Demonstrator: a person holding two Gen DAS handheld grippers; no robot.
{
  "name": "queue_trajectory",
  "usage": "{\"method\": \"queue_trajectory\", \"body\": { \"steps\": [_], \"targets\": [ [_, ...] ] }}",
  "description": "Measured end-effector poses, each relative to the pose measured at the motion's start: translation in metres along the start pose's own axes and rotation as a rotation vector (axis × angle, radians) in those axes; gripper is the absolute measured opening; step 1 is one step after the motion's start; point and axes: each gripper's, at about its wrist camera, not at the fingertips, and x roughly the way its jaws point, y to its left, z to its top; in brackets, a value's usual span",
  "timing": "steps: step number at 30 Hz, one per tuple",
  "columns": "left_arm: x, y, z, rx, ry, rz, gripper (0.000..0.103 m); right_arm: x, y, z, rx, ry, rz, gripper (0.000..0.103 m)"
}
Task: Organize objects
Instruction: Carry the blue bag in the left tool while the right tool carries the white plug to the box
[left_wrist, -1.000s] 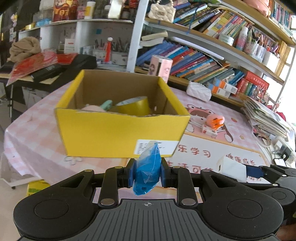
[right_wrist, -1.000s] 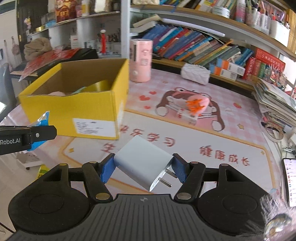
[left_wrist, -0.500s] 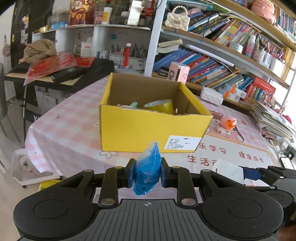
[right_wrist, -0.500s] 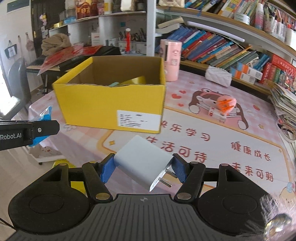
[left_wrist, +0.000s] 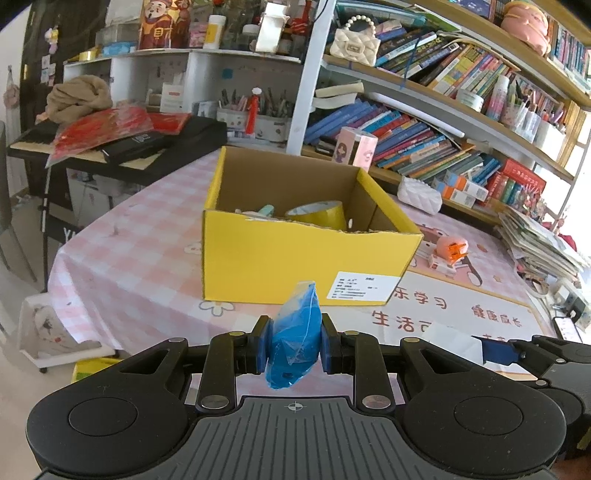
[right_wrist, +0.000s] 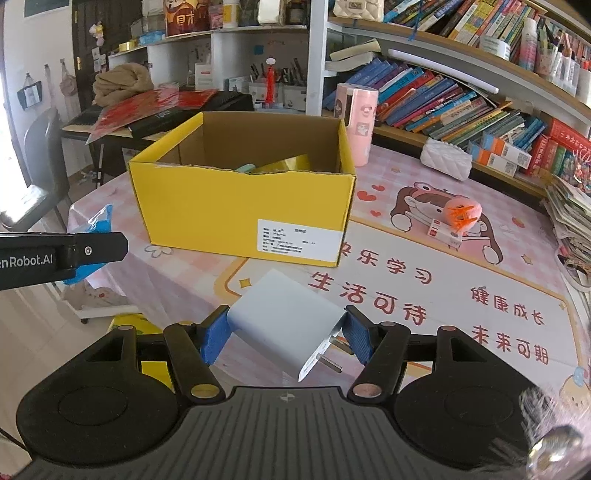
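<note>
Left wrist view: the box (left_wrist: 295, 236) at 12 o'clock has receded; left gripper (left_wrist: 294, 345) clamps the blue bag (left_wrist: 294, 343), right gripper (right_wrist: 286, 341) the charger (right_wrist: 284, 326). Neither is boxed yet.

box (left_wrist: 295, 266) contents: mostly hidden | box label (right_wrist: 297, 240): text too small

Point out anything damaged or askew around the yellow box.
The yellow box has a ragged, torn front top edge, as if a flap was ripped off. The white charger sits tilted in the right tongs, prongs pointing down and to the right. Otherwise nothing stands out.
</note>
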Motion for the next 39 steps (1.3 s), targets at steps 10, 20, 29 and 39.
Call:
{"method": "queue_trajectory", "body": {
  "steps": [10,20,29,39],
  "targets": [
    [0.006,-0.003,0.015,0.018,-0.056,0.015,0.025,0.007,-0.007,0.011,-0.011,-0.027,0.006,0.063],
    [0.025,-0.008,0.065,0.059,-0.186,0.081,0.025,0.021,-0.015,0.073,-0.086,-0.195,0.031,0.063],
    [0.07,-0.013,0.09,0.057,-0.161,0.134,0.025,0.054,-0.031,0.134,-0.102,-0.265,0.077,0.063],
    [0.109,-0.023,0.097,0.074,-0.094,0.176,0.025,0.103,-0.035,0.16,-0.133,-0.226,0.155,0.063]
  ]
}}
